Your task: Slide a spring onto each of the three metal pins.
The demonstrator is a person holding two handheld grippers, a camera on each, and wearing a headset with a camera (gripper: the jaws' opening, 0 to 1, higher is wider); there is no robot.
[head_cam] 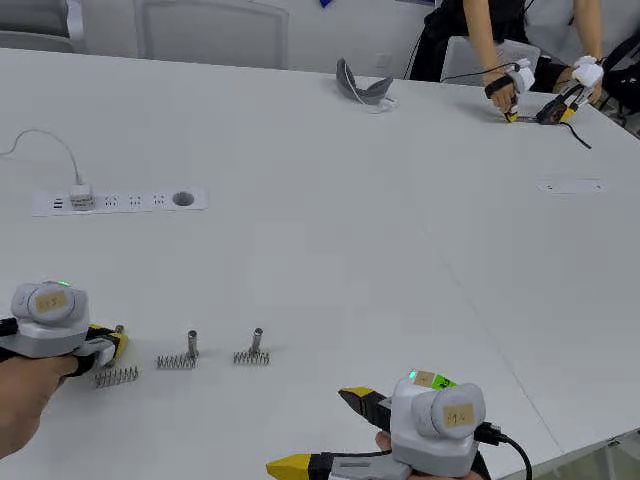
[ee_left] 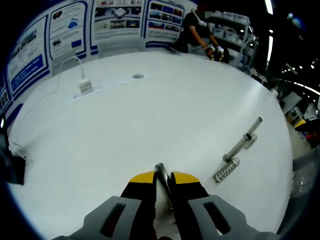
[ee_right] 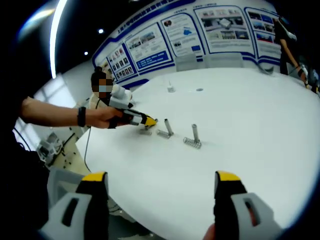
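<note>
Table: white, carries everything.
Strip: far left, one plug in it.
Right claw: near right, spread wide.
Left claw: near left, pinching the left pin.
Pins: mid pin and right pin stand upright, right of that claw.
Springs: left spring, mid spring and right spring lie flat, each by its pin.

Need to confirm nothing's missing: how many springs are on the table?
3. The left spring lies by the left claw, the middle spring beside the middle pin, the right spring beside the right pin.
</note>
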